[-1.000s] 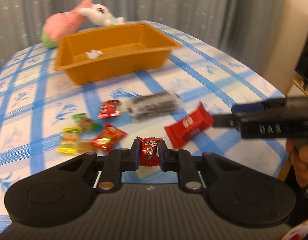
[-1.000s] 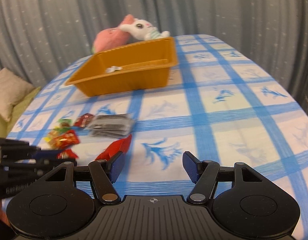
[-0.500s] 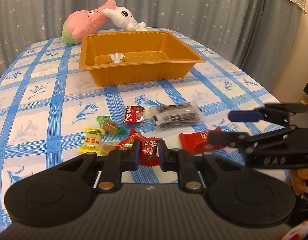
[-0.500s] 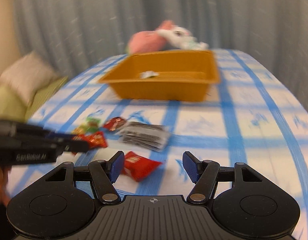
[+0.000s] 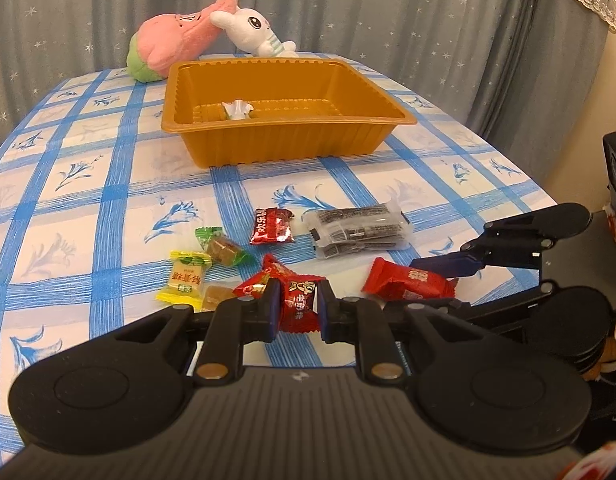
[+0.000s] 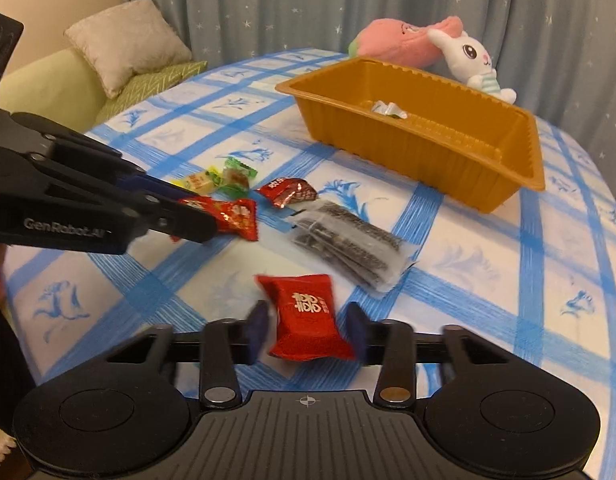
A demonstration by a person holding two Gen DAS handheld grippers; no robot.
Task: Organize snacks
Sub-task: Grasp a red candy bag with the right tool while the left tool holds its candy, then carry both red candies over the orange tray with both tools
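Note:
My left gripper is shut on a small red candy just above the table; it also shows in the right wrist view. My right gripper is open, its fingers on either side of a red snack packet on the cloth, with gaps both sides. That packet shows in the left wrist view. An orange tray stands farther back, holding one white-wrapped candy. Loose snacks lie between: a dark clear packet, a red candy, yellow and green candies.
A pink plush and a white rabbit plush lie behind the tray. The round table has a blue checked cloth. A sofa with a cushion is at the left in the right wrist view. Grey curtains hang behind.
My right gripper has swung left and down over the red packet, which now lies between its open fingers. My left gripper still holds the small red candy and has pulled back slightly.

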